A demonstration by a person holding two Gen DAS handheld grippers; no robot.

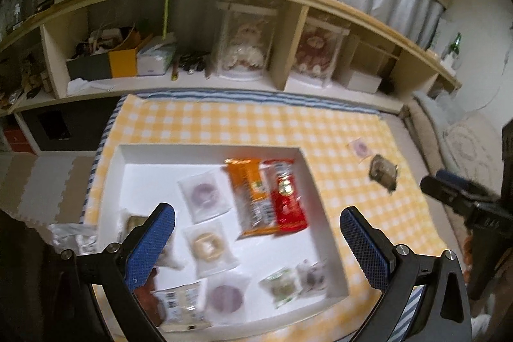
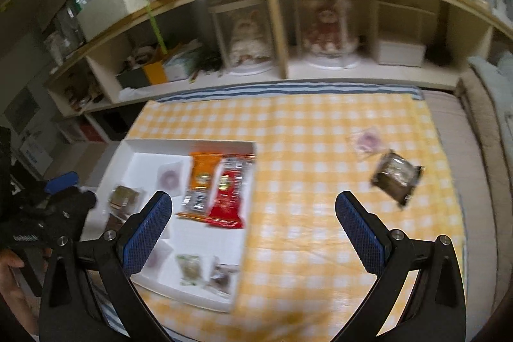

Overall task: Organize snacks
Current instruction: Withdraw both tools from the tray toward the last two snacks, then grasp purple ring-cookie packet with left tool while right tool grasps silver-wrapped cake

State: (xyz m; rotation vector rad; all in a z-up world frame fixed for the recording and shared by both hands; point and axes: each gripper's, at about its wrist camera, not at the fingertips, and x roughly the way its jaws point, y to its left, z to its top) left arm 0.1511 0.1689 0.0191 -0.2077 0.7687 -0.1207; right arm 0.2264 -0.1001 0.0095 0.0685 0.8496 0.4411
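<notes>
Hovering nearest the lens, the left hand-held gripper (image 1: 258,241) has its blue-padded jaws spread wide and empty above the shallow white cardboard tray (image 1: 327,213), and the right hand-held gripper (image 2: 253,225) is equally wide and empty over the tray's right wall and the yellow-and-white checked cloth (image 2: 320,181). Inside the tray lie several small clear-wrapped round pastries, plus an orange foil snack packet (image 1: 251,197) touching a red foil snack packet (image 1: 285,197).

Farther out, 2 snacks sit loose on the cloth, well apart from the tray: a dark crinkled plastic-wrapped snack (image 2: 396,181) and, just beyond it, a small clear-wrapped purple ring pastry (image 2: 367,140).

Both look light, with soft, slippery film and crushable contents. A gentle pinch across the wrapper's middle or a sealed edge seems safest.
</notes>
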